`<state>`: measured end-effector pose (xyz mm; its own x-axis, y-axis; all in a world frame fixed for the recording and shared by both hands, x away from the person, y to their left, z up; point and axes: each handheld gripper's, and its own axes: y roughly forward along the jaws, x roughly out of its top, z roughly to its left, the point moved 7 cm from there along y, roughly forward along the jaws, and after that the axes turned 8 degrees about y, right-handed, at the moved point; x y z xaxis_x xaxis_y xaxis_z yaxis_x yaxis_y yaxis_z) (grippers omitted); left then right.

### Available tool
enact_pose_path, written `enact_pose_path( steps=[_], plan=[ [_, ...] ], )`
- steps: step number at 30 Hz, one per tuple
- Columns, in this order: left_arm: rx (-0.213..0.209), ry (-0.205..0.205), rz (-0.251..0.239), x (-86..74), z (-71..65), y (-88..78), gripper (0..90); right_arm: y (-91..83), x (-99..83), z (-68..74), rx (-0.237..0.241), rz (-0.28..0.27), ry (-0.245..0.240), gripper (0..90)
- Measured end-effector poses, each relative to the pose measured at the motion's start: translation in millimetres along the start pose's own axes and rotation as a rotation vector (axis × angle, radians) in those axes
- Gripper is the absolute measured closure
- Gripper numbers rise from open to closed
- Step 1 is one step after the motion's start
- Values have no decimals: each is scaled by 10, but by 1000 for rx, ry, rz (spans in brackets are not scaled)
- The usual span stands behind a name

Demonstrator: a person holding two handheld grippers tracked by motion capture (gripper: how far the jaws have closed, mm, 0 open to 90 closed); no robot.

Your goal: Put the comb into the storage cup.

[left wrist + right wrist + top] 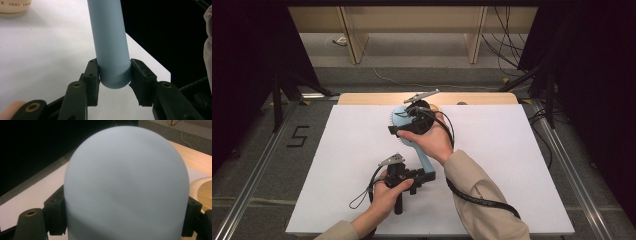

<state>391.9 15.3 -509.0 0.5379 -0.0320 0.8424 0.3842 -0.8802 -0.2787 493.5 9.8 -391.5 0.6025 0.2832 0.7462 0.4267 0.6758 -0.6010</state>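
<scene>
Right now both pairs of tongs are on one thing, a pale blue hairbrush held just above the white worktop. Down at the near end, the left tongs are clamped on the butt of the brush's handle; in the left gripper view the rounded tip of that smooth blue tube sits squeezed between the two black pads, one on each side, with the handle running straight away from the camera. Up at the far end, the right tongs come across the brush's broad head, and in the right gripper view the smooth domed back of that head bulges between the jaws, with a pad hard up against each flank; whether those pads are actually pressing or only brushing the sides I cannot tell, so call it a wide stance around the head. In the high view the bristled edge of the head faces left, showing dark teeth along the rim, and the brush runs from the left tongs near the front of the worktop up and away toward the far edge. Just beyond the head, near the worktop's back edge, sits a cream-coloured bowl with printed lettering on its side, well apart from the handle. The person's sleeves are beige.
</scene>
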Motion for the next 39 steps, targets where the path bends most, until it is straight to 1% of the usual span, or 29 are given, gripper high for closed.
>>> enact_pose_path(
  steps=[10, 18, 28, 35, 39],
  plan=[
    [3, 8, -1, 2, 2, 1, 603, -13, 0, 5, -4, 0, 0, 206],
    [5, 20, 1, 0, 1, 1, 602, -19, -4, 31, -13, 7, -12, 208],
    [17, 42, 2, 8, 3, -4, 601, -45, 5, 71, -22, -2, -33, 209],
    [34, 79, 4, 15, 10, -10, 597, -64, 13, 76, -26, -11, -34, 210],
    [61, 104, 9, 19, 22, -21, 594, -91, 21, 79, -25, -23, -30, 211]
  ],
)
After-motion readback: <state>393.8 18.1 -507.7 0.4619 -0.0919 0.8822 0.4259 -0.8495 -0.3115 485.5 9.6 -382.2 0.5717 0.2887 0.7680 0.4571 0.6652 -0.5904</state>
